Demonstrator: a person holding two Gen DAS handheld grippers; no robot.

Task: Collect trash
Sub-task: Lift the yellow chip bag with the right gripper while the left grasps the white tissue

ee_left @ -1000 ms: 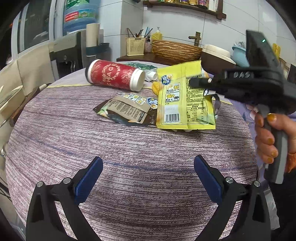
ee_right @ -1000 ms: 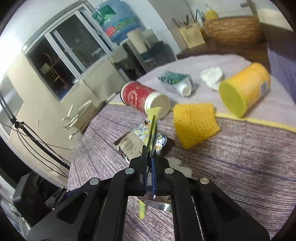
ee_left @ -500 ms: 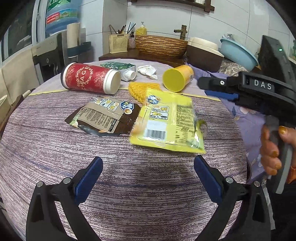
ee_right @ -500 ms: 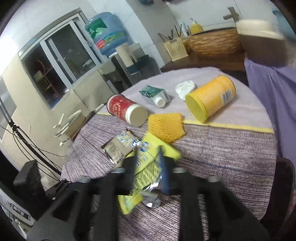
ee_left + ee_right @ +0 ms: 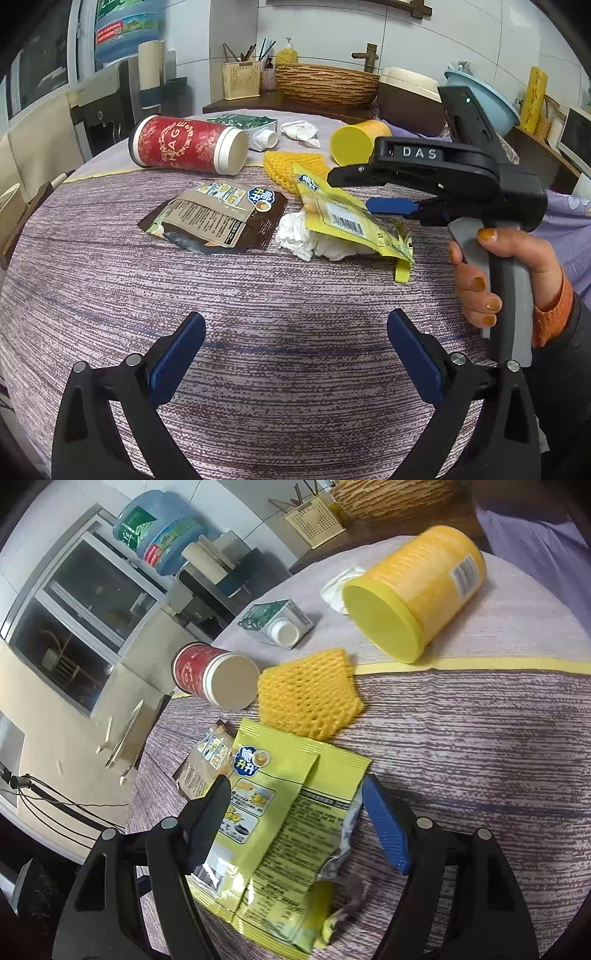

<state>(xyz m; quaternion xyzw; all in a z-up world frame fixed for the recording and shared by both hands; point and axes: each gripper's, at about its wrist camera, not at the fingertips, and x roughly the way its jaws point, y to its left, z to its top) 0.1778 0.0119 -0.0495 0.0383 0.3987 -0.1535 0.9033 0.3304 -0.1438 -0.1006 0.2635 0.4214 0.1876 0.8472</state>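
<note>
A yellow snack bag [image 5: 343,218] [image 5: 288,812] lies flat on the table, resting partly on a crumpled white tissue [image 5: 299,232]. My right gripper [image 5: 295,786] [image 5: 351,190] hovers just above the bag. Its jaws are opening, and the bag shows between them without either pad pressing on it. A brown wrapper [image 5: 214,218] [image 5: 203,760] lies to the bag's left. Near the table's front edge my left gripper [image 5: 295,354] stands open over bare cloth with nothing in it.
Behind the bag lie a yellow foam net [image 5: 288,166], a red canister [image 5: 184,144] on its side, a yellow canister [image 5: 354,142], a green carton [image 5: 243,123] and another tissue [image 5: 299,131]. A person's hand [image 5: 491,273] holds the right gripper's handle at the right.
The right gripper was shut on the yellow bag, holding it upright. Its jaws have since spread, the bag has dropped flat onto the tissue, and the gripper has sunk lower. The left gripper stayed put.
</note>
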